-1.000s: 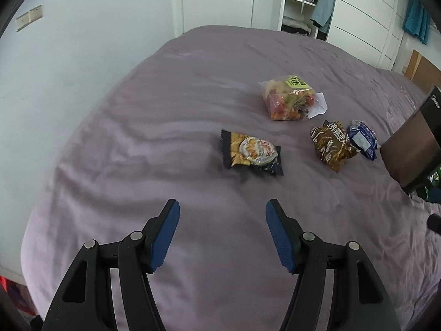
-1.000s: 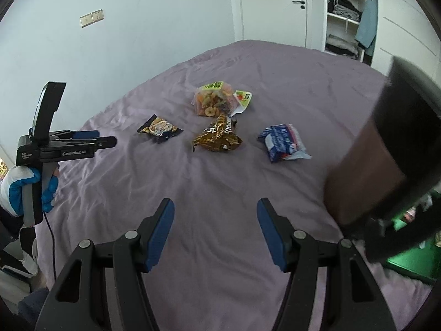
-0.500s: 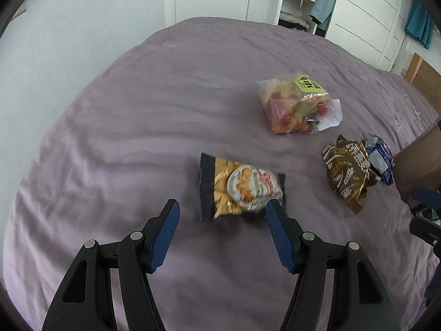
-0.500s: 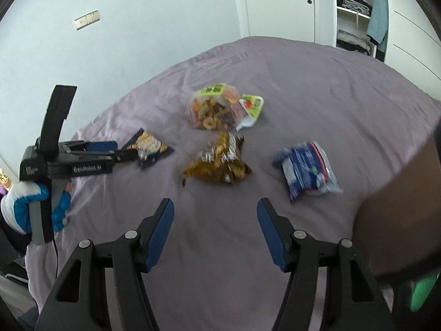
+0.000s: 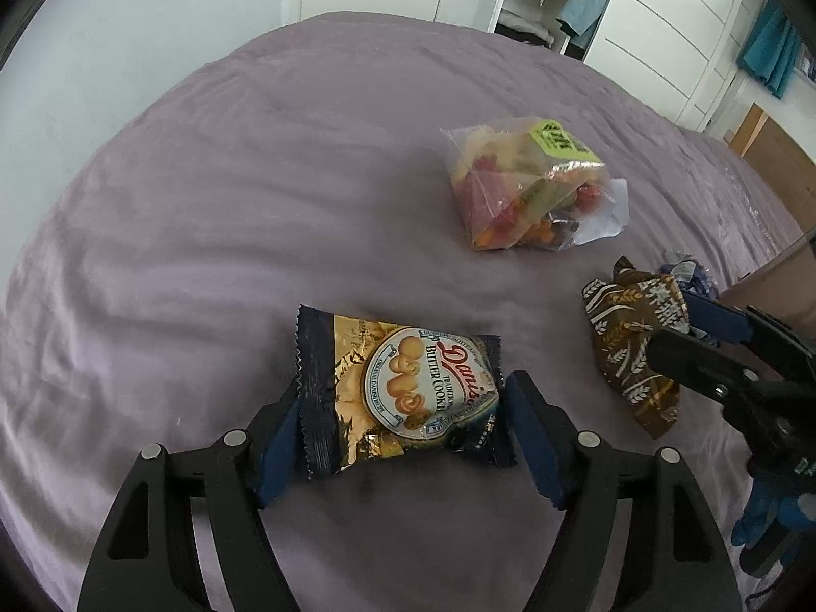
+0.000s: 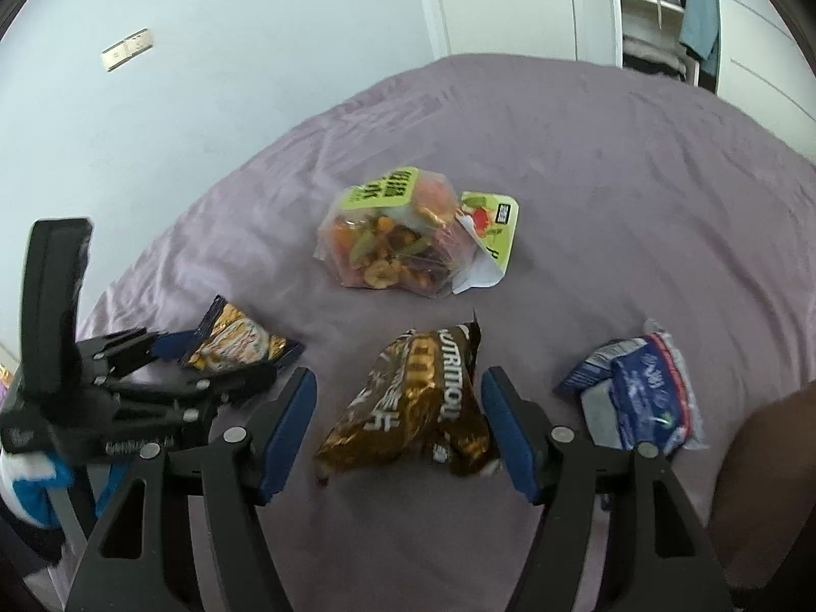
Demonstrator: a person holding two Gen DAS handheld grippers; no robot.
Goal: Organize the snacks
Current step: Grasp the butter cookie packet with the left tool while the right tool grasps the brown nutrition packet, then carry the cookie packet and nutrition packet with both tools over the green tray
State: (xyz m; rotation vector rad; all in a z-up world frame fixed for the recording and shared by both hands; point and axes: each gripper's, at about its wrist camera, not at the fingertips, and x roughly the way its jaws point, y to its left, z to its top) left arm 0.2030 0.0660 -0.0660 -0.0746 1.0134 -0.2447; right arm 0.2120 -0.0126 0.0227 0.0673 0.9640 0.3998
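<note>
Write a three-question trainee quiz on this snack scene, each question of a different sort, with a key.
1. True or false: the left gripper has the butter cookie packet between its fingers.
2. Multiple choice: which snack lies between the fingers of the right gripper? A) the clear bag of mixed colourful snacks B) the brown packet C) the blue and white packet
3. Fill in: all the snacks lie on a ____ bedspread.

Key: 1 true, though the jaws are opening and the pads do not press on it. 2 B; those jaws are opening too, not clamped. 3 purple.
</note>
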